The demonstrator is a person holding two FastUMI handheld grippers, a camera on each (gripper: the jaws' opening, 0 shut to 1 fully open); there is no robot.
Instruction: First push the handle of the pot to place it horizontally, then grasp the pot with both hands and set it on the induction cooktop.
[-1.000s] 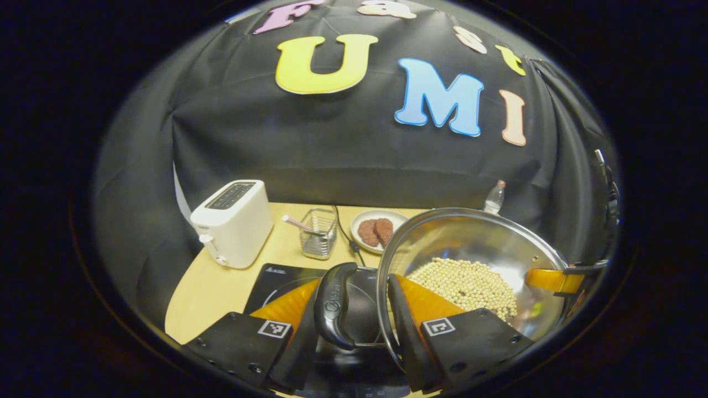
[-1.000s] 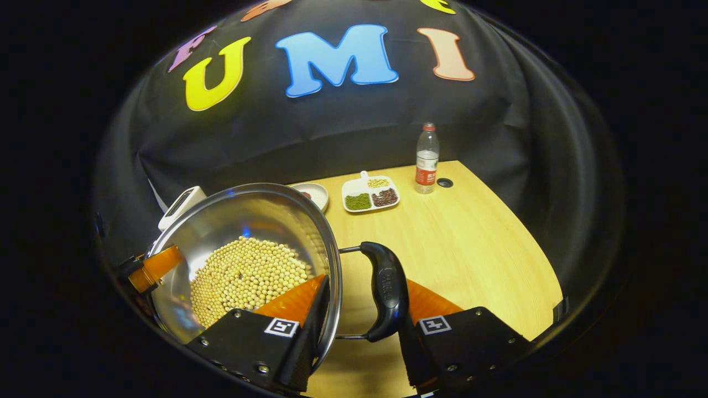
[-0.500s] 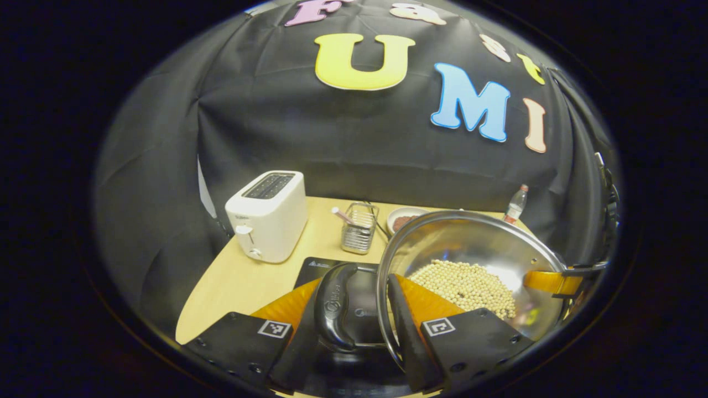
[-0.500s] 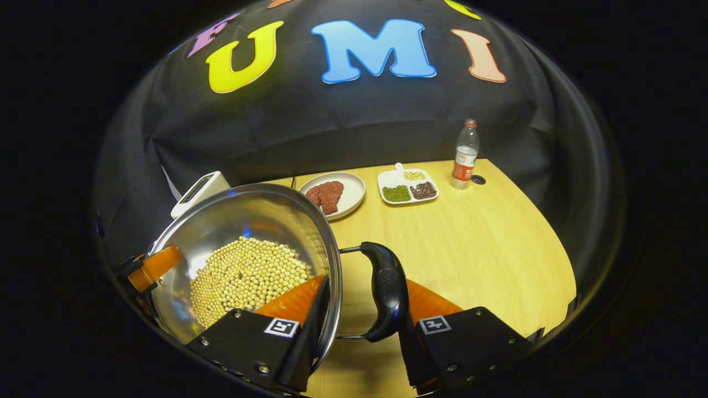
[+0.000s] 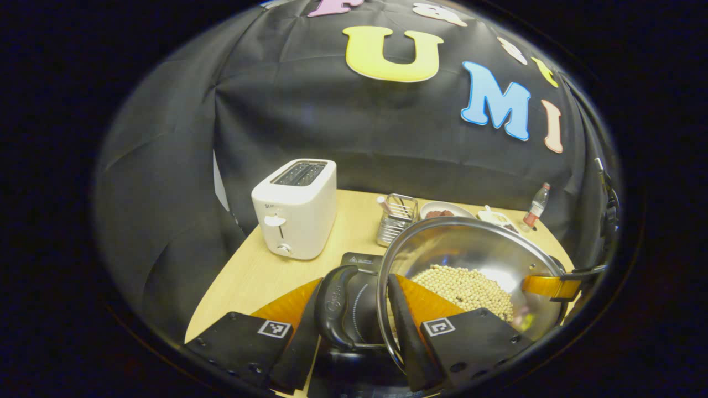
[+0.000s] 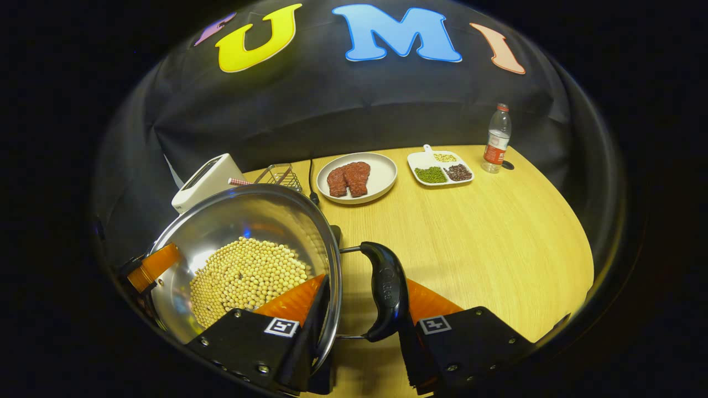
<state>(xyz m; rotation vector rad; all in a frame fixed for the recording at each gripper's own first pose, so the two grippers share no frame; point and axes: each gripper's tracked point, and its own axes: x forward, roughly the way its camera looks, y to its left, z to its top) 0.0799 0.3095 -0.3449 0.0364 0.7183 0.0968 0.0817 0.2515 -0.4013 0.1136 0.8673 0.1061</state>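
- Table (image 6: 487,232) of pale wood grain, round-edged, carries everything below.
- Pot (image 5: 470,249), a shiny round steel bowl with a thin rim, hangs between the two grippers above the table; its two black loop handles sit on opposite sides, so the handle-to-handle axis runs across from one gripper to the other. Inside lies a heap of small round yellow beans (image 6: 246,276).
- Induction cooktop (image 5: 359,262), a flat black slab, lies under and just behind the pot's left handle in the left gripper view.
- Toaster (image 5: 296,207), white and boxy with two top slots, stands left of the cooktop.
- Left hand-held gripper (image 5: 359,326) is clenched on the pot's left handle (image 5: 334,307), one finger outside the loop, the other against the pot wall.
- Right hand-held gripper (image 6: 362,318) grasps the right handle (image 6: 387,290) likewise.
- Plate (image 6: 381,177), white and round, holds two reddish-brown patties.
- Divided dish (image 6: 423,163), white, holds green, dark and pale grains in separate compartments.
- Wire basket (image 5: 395,221) holds a stick-like item.
- Bottle (image 6: 496,139), clear plastic, stands upright near the table's far edge.
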